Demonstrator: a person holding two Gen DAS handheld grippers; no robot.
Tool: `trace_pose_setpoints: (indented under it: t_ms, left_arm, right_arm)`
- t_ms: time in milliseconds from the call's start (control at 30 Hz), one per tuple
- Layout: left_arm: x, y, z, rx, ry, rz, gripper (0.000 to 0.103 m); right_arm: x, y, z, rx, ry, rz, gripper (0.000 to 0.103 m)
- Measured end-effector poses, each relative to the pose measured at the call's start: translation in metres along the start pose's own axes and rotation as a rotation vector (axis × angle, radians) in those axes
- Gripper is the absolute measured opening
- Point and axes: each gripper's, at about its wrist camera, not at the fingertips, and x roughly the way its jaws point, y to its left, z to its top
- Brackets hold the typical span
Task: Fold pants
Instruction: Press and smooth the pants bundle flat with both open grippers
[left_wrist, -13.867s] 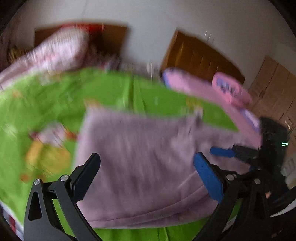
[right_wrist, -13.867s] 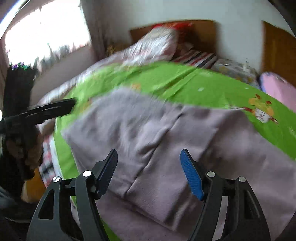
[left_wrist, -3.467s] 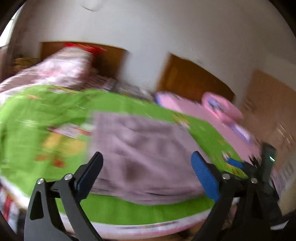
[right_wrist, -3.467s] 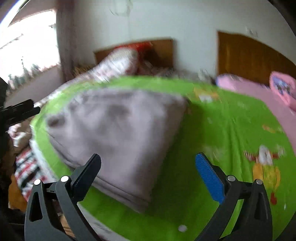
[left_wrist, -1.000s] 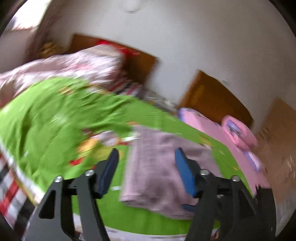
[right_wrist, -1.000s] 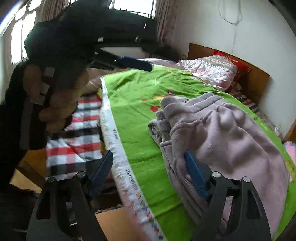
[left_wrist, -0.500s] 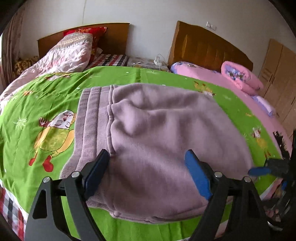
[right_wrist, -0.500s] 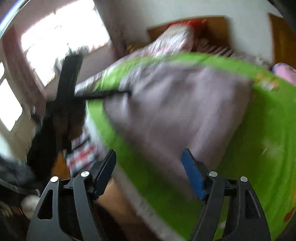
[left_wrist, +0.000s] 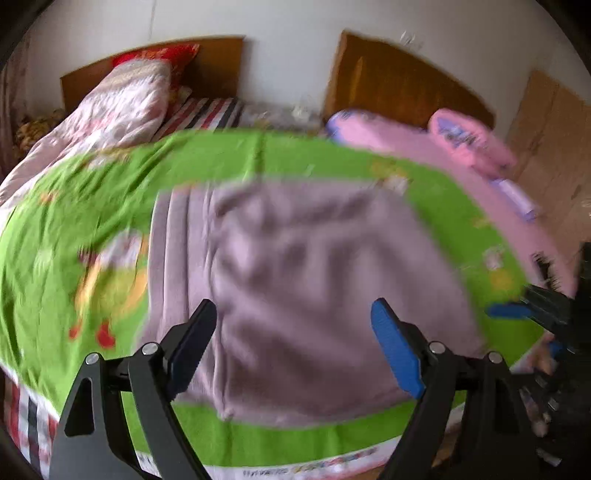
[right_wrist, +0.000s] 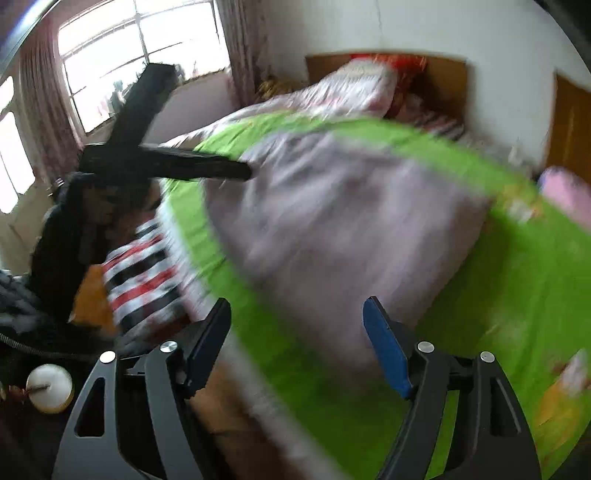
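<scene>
The mauve pants (left_wrist: 314, 273) lie folded in a thick rectangle on the green bedspread (left_wrist: 74, 206), ribbed waistband at the left. They also show in the right wrist view (right_wrist: 343, 206). My left gripper (left_wrist: 295, 343) is open and empty, held above the near edge of the pants. My right gripper (right_wrist: 297, 339) is open and empty, over the bed's corner; it also shows at the right edge of the left wrist view (left_wrist: 517, 314). The left gripper shows in the right wrist view (right_wrist: 207, 168) over the pants' far side. Both views are blurred.
A floral quilt (left_wrist: 122, 107) and wooden headboard (left_wrist: 218, 66) lie at the far end. A second bed with pink bedding (left_wrist: 436, 144) stands on the right. A checked sheet (right_wrist: 144, 273) hangs at the bed's edge. A window (right_wrist: 122, 62) is at the left.
Both grippers have swung and the views are now blurred. The left gripper has pulled back slightly from the pants. The right gripper has turned toward the bed corner. The pants have not moved.
</scene>
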Motion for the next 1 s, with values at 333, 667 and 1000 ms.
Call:
trace_pose_setpoints:
  t_ms: [333, 667, 1000]
  left_arm:
    - [0.088, 0.006, 0.073, 0.067, 0.04, 0.125, 0.096]
    - [0.102, 0.05, 0.041, -0.077, 0.021, 0.086, 0.098]
    - [0.098, 0.05, 0.04, -0.117, -0.009, 0.125, 0.097]
  right_arm:
    - [0.1, -0.052, 0.073, 0.14, 0.036, -0.165, 0.079]
    - [0.102, -0.048, 0.022, 0.119, 0.104, -0.111, 0.081]
    - [0.126, -0.074, 0.054, 0.161, 0.106, -0.087, 0.086]
